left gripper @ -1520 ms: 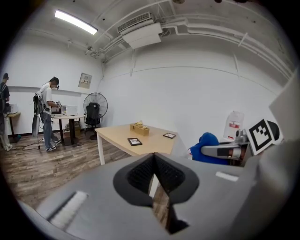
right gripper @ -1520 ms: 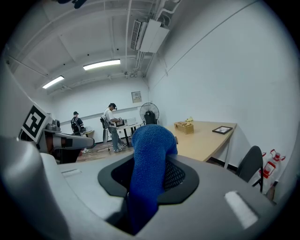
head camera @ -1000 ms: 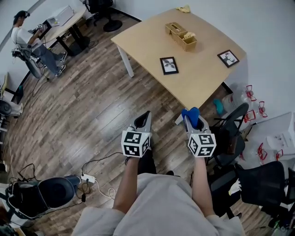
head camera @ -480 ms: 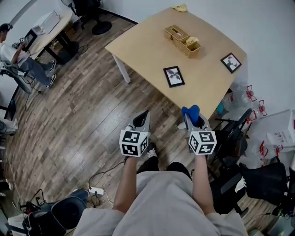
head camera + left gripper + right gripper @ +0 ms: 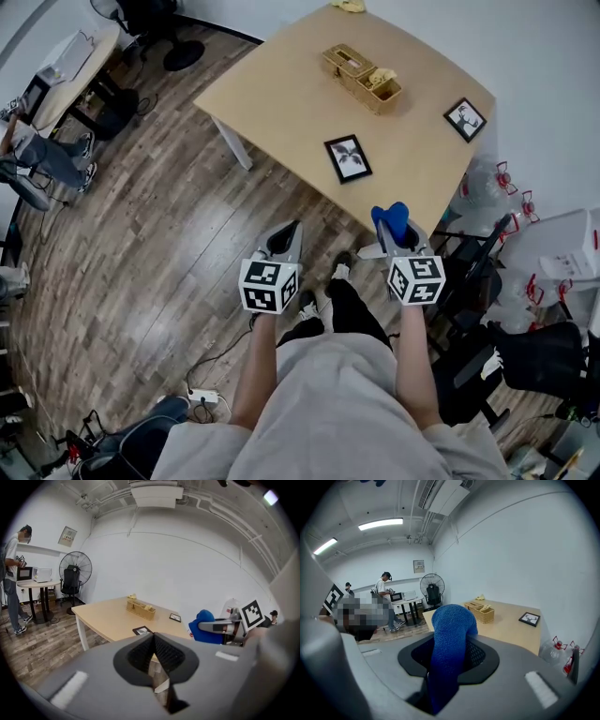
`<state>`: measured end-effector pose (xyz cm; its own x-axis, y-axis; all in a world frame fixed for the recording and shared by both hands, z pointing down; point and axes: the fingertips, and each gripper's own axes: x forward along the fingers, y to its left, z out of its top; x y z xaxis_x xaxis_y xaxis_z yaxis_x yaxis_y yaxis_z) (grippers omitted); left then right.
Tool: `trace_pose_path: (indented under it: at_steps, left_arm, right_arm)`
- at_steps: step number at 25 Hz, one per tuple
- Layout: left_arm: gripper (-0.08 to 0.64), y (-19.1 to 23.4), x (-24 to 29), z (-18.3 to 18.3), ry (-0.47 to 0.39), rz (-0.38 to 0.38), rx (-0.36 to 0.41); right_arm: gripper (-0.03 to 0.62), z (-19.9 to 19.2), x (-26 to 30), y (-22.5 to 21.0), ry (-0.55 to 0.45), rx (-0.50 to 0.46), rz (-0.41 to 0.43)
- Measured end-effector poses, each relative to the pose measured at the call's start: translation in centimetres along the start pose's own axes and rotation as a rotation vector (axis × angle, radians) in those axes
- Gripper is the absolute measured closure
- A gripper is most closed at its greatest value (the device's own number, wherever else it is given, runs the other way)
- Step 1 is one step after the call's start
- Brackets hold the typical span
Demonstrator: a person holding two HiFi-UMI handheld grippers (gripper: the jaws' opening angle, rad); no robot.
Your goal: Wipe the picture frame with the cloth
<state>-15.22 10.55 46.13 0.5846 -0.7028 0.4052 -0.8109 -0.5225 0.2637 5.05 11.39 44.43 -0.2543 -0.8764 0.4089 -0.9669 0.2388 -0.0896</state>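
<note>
Just short of the table (image 5: 281,84)

Head view: left gripper (image 5: 286,234) and right gripper (image 5: 394,230) hover off the table's near edge — picture frame (image 5: 348,157) lies flat on it. Left gripper view: jaws together, nothing between. Right gripper view: jaws clamp the blue cloth (image 5: 447,639).

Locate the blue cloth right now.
Head view, right side: the blue cloth is clamped in the right claw, at the near edge of the table, beside the nearer picture frame.
</note>
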Motion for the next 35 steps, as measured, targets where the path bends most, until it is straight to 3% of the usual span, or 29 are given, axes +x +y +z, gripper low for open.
trace_pose_path:
  at_steps: [7, 14, 24, 30, 35]
  left_arm:
    - [0.509, 1.8, 5.8, 0.6, 0.057, -0.016, -0.001]
    - [0.509, 2.9, 15.1, 1.2, 0.164, -0.066, 0.035]
    - [0.509, 3.7, 26.3, -1.5, 0.339, -0.119, 0.138]
    - [0.509, 4.9, 29.6, -3.2, 0.425, -0.149, 0.188]
    - [0.509, 5.0, 31.5, -4.4, 0.505, -0.186, 0.288]
  right_arm:
    - [0.485, 1.1, 6.8, -2.7, 0.023, 0.007, 0.032]
    - [0.483, 1.9, 15.0, -8.1, 0.083, -0.015, 0.083]
    - [0.483, 0.6, 25.7, -12.5, 0.208, -0.083, 0.281]
    - [0.483, -0.3, 30.6, -12.4, 0.273, -0.146, 0.388]
    - [0.483, -1.1, 33.5, -10.8, 0.321, -0.250, 0.502]
